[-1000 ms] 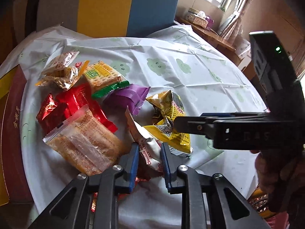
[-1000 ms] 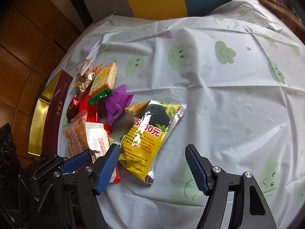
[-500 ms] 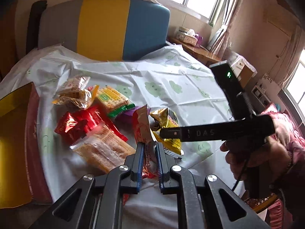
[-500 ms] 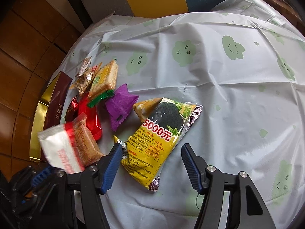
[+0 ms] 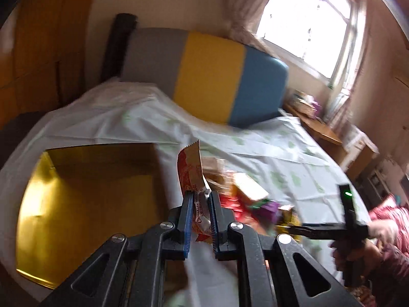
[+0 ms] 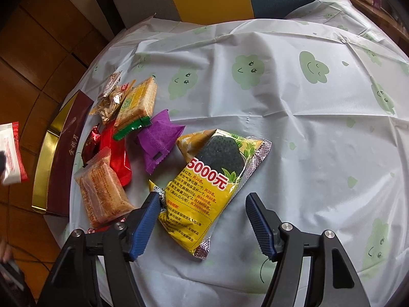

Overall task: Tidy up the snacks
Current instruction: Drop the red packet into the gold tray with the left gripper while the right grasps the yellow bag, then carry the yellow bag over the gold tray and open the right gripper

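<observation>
Snacks on table: seven packets (image 6: 214,179)
Left gripper (image 5: 200,204): raised, clamping one wafer packet (image 5: 193,176)
Right gripper (image 6: 202,204): angled down, jaws opening, gripping nothing

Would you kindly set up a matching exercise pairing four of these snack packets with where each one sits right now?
Things:
1. red and white packet
2. yellow packet
3. purple packet
4. clear packet of seeds

Places:
A. lying between the open fingers of the right gripper
B. far end of the pile, beside the cracker packet
C. pinched upright in the left gripper, off the table
D. flat on the cloth, just left of the yellow packet

Pairs: 1-C, 2-A, 3-D, 4-B
</observation>
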`<state>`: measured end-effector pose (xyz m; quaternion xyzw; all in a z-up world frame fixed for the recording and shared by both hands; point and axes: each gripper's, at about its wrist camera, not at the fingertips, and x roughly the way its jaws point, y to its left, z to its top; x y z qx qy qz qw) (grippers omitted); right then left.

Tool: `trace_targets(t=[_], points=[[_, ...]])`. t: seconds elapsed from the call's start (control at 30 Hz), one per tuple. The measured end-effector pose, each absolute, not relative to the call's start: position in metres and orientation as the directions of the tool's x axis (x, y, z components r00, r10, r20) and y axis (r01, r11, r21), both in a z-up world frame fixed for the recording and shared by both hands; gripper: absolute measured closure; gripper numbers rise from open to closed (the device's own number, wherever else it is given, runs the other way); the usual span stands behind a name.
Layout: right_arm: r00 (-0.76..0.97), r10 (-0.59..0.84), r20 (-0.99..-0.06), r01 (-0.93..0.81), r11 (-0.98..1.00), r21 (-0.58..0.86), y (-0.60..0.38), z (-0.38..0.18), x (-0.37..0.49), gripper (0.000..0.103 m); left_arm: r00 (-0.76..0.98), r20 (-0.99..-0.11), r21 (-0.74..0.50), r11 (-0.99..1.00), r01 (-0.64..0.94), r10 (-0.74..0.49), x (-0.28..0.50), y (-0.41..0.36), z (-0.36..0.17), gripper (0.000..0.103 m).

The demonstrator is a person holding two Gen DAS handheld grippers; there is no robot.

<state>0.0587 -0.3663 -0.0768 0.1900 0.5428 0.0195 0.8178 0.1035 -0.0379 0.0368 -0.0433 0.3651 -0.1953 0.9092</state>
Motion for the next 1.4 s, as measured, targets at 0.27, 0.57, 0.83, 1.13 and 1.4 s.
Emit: trace_targets(t=[0.27,0.57,0.83,1.13,1.4], points=[[0.402,0.230,-0.887,0.203,0.922,0.330,-0.368,-0.075,0.057,0.030,0.584,-0.781,-0.143,0.974,0.178,-0.222,0.173,0.004,-0.025,0.091],[0.396,0.219,-0.892,0.242,0.912,0.332,-0.364,-0.080,0.062,0.028,0.538,-0.818,-0.127,0.975,0.180,-0.206,0.201,-0.008,-0.050,0.093],[0.404,0.179,-0.897,0.219,0.933,0.285,-0.340,-0.079,0.071,0.043,0.643,-0.745,-0.152,0.984,0.093,-0.176,0.169,0.038,-0.015,0.084],[0.434,0.154,-0.888,0.217,0.938,0.269,-0.328,-0.076,0.063,0.066,0.676,-0.723,-0.182,0.983,0.012,-0.142,0.117,0.079,-0.007,0.081],[0.466,0.138,-0.874,0.193,0.948,0.253,-0.323,-0.052,0.044,0.073,0.659,-0.733,-0.216,0.976,0.009,-0.169,0.082,0.083,-0.016,0.081]])
